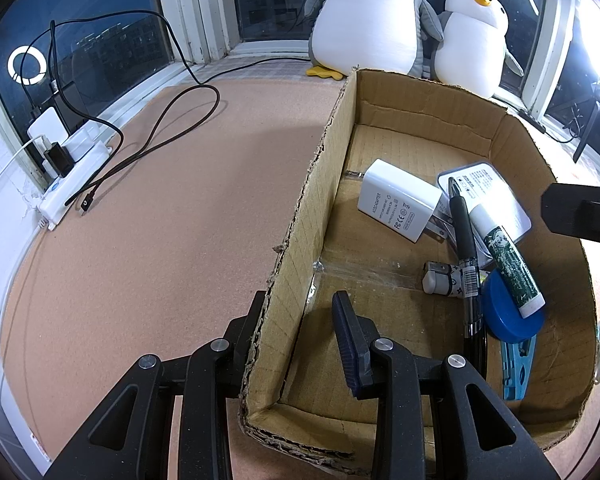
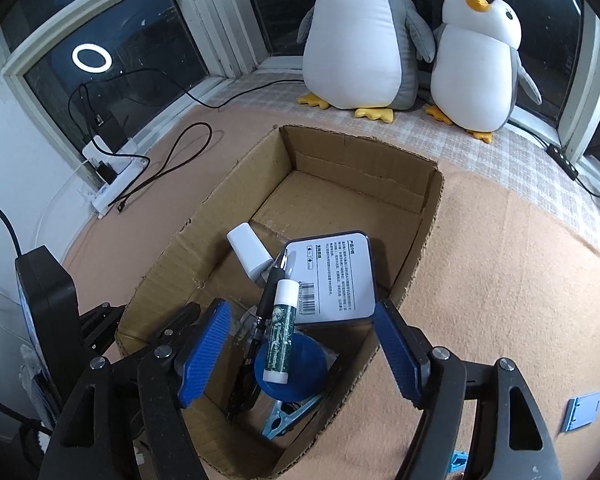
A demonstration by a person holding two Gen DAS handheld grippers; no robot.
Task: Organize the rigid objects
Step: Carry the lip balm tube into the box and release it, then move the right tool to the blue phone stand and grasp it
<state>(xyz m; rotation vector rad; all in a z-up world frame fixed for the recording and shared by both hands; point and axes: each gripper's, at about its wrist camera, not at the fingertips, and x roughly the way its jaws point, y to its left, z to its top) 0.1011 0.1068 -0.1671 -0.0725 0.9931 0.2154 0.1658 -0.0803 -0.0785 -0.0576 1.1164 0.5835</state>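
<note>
The tabletop (image 2: pixel 500 280), covered in a tan cork-like mat, carries an open cardboard box (image 2: pixel 416 216) that takes up most of both views. Two plush penguins (image 2: pixel 356 40) sit behind it on the window ledge, and a white power strip (image 1: pixel 74 180) with trailing black cables lies well apart on the left side.

Inside the box the rigid objects are already gathered towards the near right part: a flat white-labelled case (image 2: pixel 336 272), a white power adapter (image 1: pixel 398 200) beside it, a black pen (image 1: pixel 466 248) lying across both, a green-and-white glue stick (image 2: pixel 281 332) resting on a blue round lid (image 2: pixel 304 364), a light-blue clip (image 2: pixel 288 416) under them, and a small white gadget (image 1: pixel 440 278) on the box floor.

The left hand-held gripper (image 1: pixel 300 332) straddles the box's left wall, one finger outside and one inside with a gap to the cardboard on the inner side, so it seems to steady the box rather than clamp it. The right hand-held gripper (image 2: pixel 300 356) hovers over the pile with its jaws spread wide and nothing between them.

The step in hand looks like a drop just finished or a fresh reach beginning. A small blue flat piece (image 2: pixel 584 410) lies on the mat outside the box, to the right. The next move probably calls for swinging the right hand-held gripper out to it, lowering flat, and pinching its thin edges.
</note>
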